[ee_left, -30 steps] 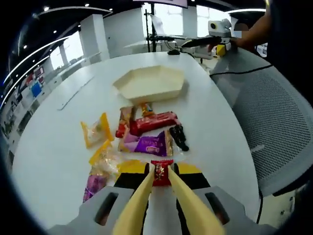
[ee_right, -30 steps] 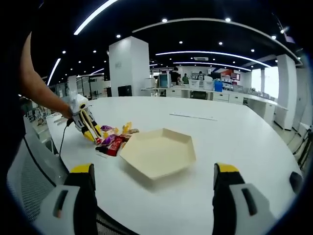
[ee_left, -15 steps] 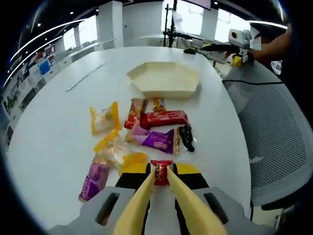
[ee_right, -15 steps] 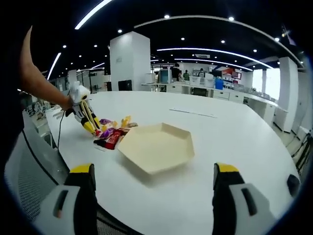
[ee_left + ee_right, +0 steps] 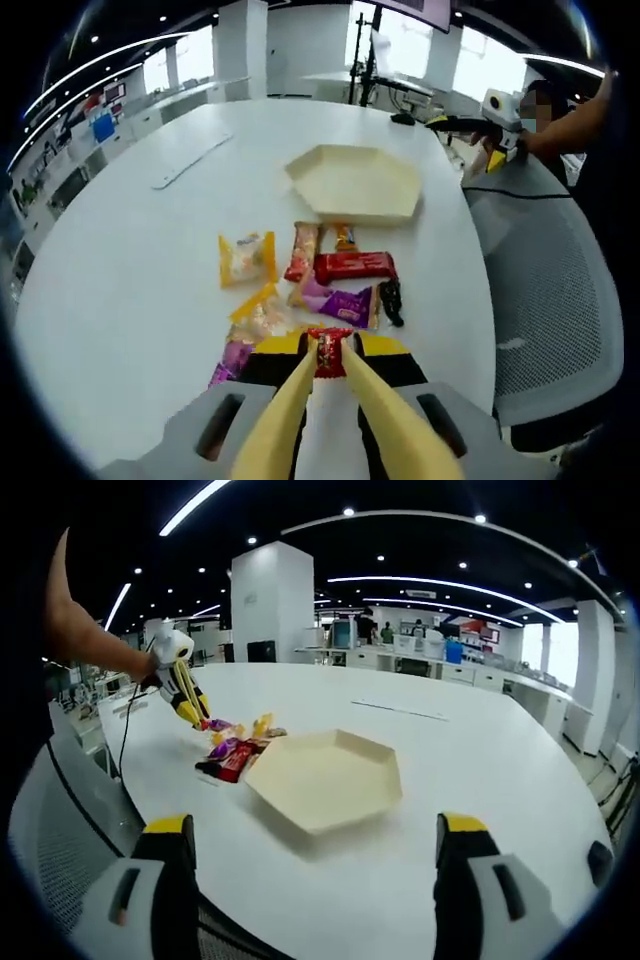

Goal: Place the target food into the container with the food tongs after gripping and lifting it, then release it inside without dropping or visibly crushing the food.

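Note:
My left gripper (image 5: 328, 342) carries yellow food tongs, and they are shut on a small red wrapped candy (image 5: 329, 354) held above the white table (image 5: 120, 270). Below and ahead lies a pile of wrapped snacks (image 5: 330, 280), among them a long red bar (image 5: 354, 265) and a purple packet (image 5: 345, 303). Beyond the pile sits the cream hexagonal tray (image 5: 355, 183), with nothing in it. In the right gripper view the left gripper (image 5: 190, 708) hovers over the snack pile (image 5: 232, 752), left of the tray (image 5: 325, 778). My right gripper (image 5: 315, 870) is open, its jaws wide apart near the table edge.
A grey mesh chair (image 5: 545, 270) stands along the table's right side in the left gripper view. A thin white strip (image 5: 192, 160) lies on the far left of the table. A person's arm (image 5: 85, 640) holds the left gripper, with a cable (image 5: 124, 755) hanging from it.
The left gripper has risen with the red candy, so the snack pile looks smaller and farther below. The right gripper has stayed open and nearly still.

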